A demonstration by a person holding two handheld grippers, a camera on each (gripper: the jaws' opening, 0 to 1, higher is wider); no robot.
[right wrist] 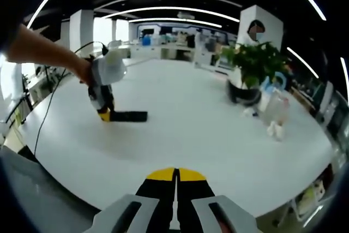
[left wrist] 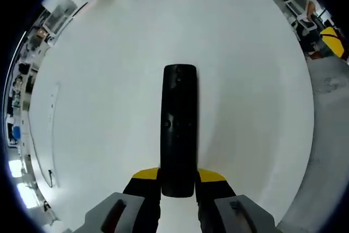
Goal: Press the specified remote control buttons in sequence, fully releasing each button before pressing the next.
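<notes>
White round tabletop (left wrist: 109, 107) | left gripper (left wrist: 178, 185) clamps long black plastic remote (left wrist: 179, 135), pointing 12 o'clock | right gripper (right wrist: 175, 181) jaws closed, empty

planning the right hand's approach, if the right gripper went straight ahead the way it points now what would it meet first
Probably bare table. The right gripper, jaws shut, points across open white tabletop. The remote and the left gripper holding it lie off to the left of that line, the plant to the right. Depth is uncertain.

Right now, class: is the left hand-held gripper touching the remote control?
Touching. The left gripper view shows the left hand-held gripper with its jaws pressed against both sides of the remote control.
</notes>
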